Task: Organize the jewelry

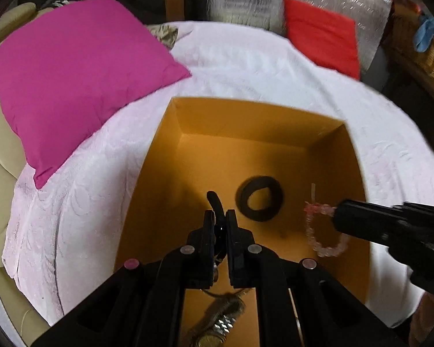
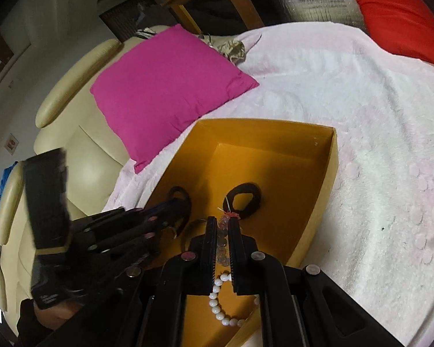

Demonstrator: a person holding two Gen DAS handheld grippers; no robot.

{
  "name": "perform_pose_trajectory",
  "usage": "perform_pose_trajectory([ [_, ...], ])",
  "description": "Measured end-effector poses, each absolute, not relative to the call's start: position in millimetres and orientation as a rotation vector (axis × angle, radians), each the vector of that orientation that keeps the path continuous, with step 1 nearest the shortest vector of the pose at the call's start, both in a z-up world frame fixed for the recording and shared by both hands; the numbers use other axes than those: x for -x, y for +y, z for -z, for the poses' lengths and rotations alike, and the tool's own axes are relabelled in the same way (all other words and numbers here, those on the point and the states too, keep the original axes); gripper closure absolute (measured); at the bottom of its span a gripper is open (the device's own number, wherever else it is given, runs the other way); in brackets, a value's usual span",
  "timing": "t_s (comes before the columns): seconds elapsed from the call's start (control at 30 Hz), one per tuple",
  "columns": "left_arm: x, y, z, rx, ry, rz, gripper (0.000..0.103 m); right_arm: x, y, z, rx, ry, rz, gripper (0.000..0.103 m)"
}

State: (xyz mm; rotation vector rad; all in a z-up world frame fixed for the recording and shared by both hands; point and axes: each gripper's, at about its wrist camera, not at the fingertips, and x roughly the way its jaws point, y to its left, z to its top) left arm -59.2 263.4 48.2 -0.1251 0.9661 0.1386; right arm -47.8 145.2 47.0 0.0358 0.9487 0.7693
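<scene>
An open yellow box (image 1: 260, 121) (image 2: 329, 167) lies on a white bedspread. My left gripper (image 1: 220, 217) is shut on a thin black band (image 1: 215, 202), held over the box interior. My right gripper (image 2: 223, 225) is shut on a pink bead bracelet (image 1: 321, 245) (image 2: 221, 240), hanging over the box; it shows from the right in the left wrist view (image 1: 341, 214). A thick black ring (image 1: 260, 198) (image 2: 244, 199) lies on the box floor. A metal watch (image 1: 217, 326) and a white pearl bracelet (image 2: 220, 306) lie at the box's near end.
A magenta pillow (image 1: 72, 78) (image 2: 165, 86) lies left of the box on the bedspread (image 1: 246, 63) (image 2: 376, 144). A red pillow (image 1: 321, 34) (image 2: 402, 14) leans at the back right. A cream leather armrest (image 2: 72, 144) borders the left.
</scene>
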Motion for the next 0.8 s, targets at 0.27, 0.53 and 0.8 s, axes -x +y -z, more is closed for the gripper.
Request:
perform_pose_trajectory([
  [0.27, 61, 262, -53, 0.059, 0.964, -0.225, 0.077, 41, 139, -49, -0.074, 0.949, -0.805, 0.091],
  [0.53, 100, 241, -87, -0.030, 0.868, -0.257, 0.055, 54, 88, -79, -0.146, 0.853, -0.790, 0.091],
  [0.8, 145, 198, -133, -0.027, 0.746, -0.221, 0.035, 81, 21, -96, -0.172, 0.799, -0.733, 0.091],
])
